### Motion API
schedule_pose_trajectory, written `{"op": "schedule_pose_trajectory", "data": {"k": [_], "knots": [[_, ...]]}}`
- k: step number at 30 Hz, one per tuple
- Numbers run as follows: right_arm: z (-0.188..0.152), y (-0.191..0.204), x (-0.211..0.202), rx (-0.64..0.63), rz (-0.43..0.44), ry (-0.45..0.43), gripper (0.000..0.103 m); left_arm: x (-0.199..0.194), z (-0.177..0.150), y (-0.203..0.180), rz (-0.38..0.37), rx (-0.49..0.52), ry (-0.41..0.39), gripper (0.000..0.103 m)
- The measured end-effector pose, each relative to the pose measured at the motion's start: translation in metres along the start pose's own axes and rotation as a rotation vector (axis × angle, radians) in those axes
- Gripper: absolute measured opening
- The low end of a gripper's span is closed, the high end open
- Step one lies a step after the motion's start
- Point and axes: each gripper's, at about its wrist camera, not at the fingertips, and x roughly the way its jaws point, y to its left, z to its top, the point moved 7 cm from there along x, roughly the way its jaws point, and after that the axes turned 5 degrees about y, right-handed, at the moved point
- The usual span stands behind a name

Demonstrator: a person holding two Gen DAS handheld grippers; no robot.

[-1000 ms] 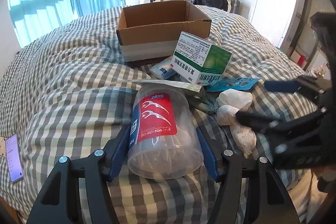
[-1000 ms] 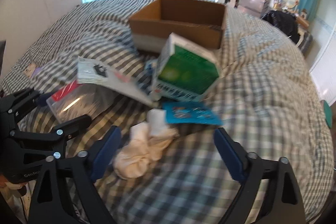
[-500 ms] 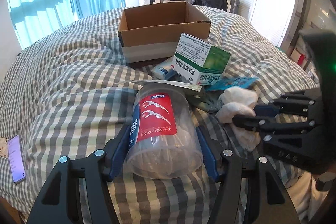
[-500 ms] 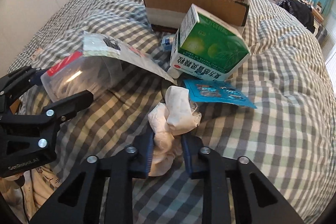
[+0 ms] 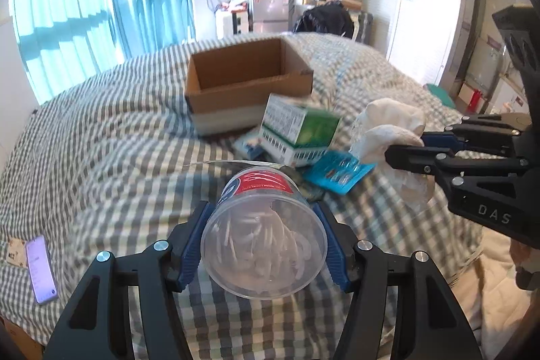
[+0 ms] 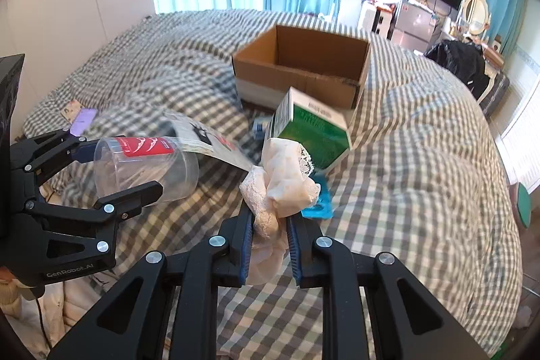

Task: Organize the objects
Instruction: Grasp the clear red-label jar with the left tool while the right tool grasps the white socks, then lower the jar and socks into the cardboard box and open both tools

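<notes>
My left gripper [image 5: 263, 225] is shut on a clear plastic jar with a red label [image 5: 265, 235] and holds it above the checked bed; the jar also shows in the right wrist view [image 6: 148, 167]. My right gripper [image 6: 268, 225] is shut on a bundle of white lace cloth [image 6: 280, 184], lifted off the bed; the cloth also shows in the left wrist view [image 5: 391, 137]. An open cardboard box [image 5: 246, 83] stands further back on the bed, also seen in the right wrist view [image 6: 303, 66].
A green and white carton [image 5: 297, 130] lies in front of the box, with a blue blister pack [image 5: 337, 171] beside it. A flat printed packet [image 6: 206, 140] lies by the jar. A phone [image 5: 40, 269] lies at the bed's left edge.
The right gripper closed on the white cloth and lifted it off the bed. The left gripper raised the jar and tilted its base toward the camera.
</notes>
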Motion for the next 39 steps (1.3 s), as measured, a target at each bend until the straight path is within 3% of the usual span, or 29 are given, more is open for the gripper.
{"op": "schedule_pose_trajectory", "data": {"k": [8, 12, 18, 24, 29, 33, 39], "knots": [[0.024, -0.002, -0.036, -0.010, 0.031, -0.083, 0.018, -0.038, 0.054, 0.009, -0.025, -0.017, -0.120, 0.063], [0.059, -0.008, -0.055, -0.026, 0.041, -0.154, 0.018, -0.046, 0.098, 0.018, -0.002, -0.012, -0.182, 0.063], [0.127, -0.020, -0.072, -0.074, -0.019, -0.274, 0.018, -0.033, 0.165, 0.035, 0.025, -0.005, -0.247, 0.063], [0.186, -0.043, -0.067, -0.058, -0.031, -0.343, 0.018, -0.001, 0.223, 0.056, 0.010, -0.036, -0.255, 0.063], [0.238, -0.068, -0.036, -0.024, -0.034, -0.342, 0.018, 0.046, 0.266, 0.077, 0.003, -0.057, -0.215, 0.063], [0.269, -0.084, 0.011, 0.001, -0.018, -0.291, 0.018, 0.093, 0.290, 0.090, -0.007, -0.073, -0.153, 0.063], [0.288, -0.109, 0.091, 0.026, -0.003, -0.185, 0.017, 0.167, 0.291, 0.098, 0.010, -0.064, -0.053, 0.063]]}}
